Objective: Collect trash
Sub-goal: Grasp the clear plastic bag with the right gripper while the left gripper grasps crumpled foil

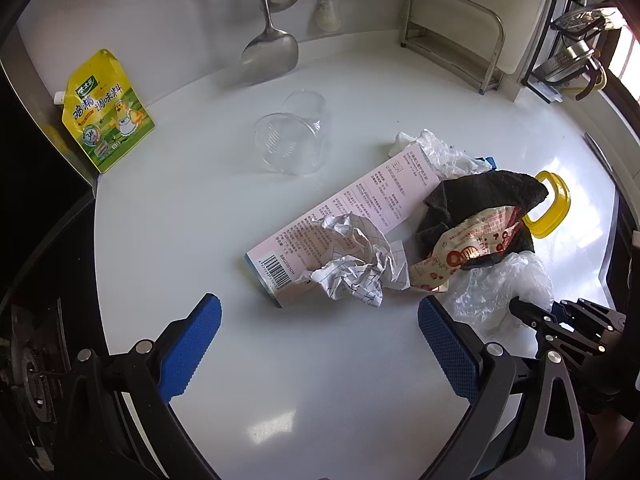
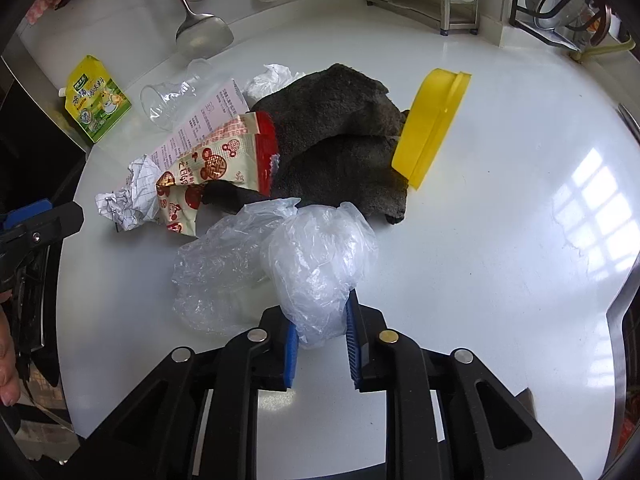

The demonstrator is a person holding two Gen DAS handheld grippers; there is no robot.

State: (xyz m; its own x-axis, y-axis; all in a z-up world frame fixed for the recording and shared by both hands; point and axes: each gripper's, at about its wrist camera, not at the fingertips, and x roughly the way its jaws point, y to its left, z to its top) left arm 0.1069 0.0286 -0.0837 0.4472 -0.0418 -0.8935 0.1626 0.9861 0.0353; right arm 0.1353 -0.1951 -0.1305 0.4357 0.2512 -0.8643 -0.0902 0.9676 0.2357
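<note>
Crumpled clear plastic bag (image 2: 320,256), pinched by the right gripper (image 2: 321,340), could slip free; left gripper (image 1: 320,320) gapes empty.

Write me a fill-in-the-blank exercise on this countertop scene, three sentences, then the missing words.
1. The right gripper is shut on a clear plastic ____.
2. The left gripper hangs with its jaws ____ above the counter.
3. The crumpled paper lies on top of the long pink ____.

Missing words: bag; open; box
</note>
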